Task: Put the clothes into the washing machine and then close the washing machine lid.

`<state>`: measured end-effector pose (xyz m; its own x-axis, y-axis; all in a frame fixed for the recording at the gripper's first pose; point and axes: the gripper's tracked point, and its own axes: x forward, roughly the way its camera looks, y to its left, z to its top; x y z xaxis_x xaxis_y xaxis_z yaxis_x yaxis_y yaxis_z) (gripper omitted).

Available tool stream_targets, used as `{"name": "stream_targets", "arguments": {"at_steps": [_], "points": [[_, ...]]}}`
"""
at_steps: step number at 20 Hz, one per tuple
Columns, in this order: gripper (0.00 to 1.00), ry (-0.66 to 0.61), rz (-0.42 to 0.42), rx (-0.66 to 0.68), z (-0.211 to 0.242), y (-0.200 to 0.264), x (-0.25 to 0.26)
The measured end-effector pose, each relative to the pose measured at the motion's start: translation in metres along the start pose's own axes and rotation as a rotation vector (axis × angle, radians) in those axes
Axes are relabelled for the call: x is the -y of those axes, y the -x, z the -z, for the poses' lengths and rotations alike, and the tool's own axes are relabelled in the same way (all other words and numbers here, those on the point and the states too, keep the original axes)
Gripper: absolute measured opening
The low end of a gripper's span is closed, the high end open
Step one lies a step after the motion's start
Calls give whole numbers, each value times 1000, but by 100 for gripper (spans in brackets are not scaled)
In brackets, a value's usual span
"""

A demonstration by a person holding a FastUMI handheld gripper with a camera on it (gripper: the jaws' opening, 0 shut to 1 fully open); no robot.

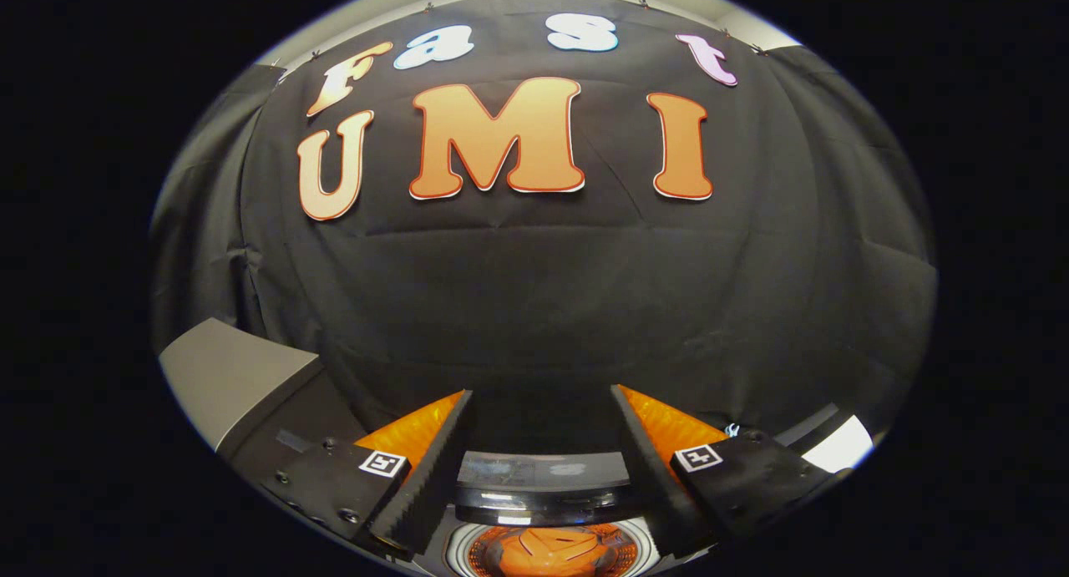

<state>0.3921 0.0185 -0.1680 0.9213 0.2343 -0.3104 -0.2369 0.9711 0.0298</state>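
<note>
Orange cloth (547,554) lay bunched inside the round drum (468,552) of the washing machine, low down between the gripper's two fingers and nearer than their tips. The clothes looked like a crumpled orange garment, sitting within the pale ring of the drum's mouth.

The gripper (541,397) stood wide open, its fingers well apart and holding nothing. Each finger (430,468) showed a black ribbed pad on its inner face and an orange side behind it, and each black mount carried a small square black-and-white marker (382,463).

Between the fingers, just above the drum's opening, the washing machine lid (543,485) appeared as a dark, glossy curved band with a grey strip along its top. It seemed raised, since the drum lay uncovered below it, though I could not tell how far it was tilted.

Off to the left of the fingers sat a grey slanted panel (225,377), apparently part of the machine's body. Beyond the fingers hung the booth's black cloth wall (543,293).
</note>
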Motion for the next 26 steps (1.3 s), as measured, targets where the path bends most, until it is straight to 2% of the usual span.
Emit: {"name": "stream_targets", "arguments": {"at_steps": [7,12,17,26], "points": [[100,-5,8,-3,24,28,-2],[100,-15,15,-82,73,60,0],[99,-20,20,-98,102,93,5],[99,-67,43,-66,81,116,14]]}}
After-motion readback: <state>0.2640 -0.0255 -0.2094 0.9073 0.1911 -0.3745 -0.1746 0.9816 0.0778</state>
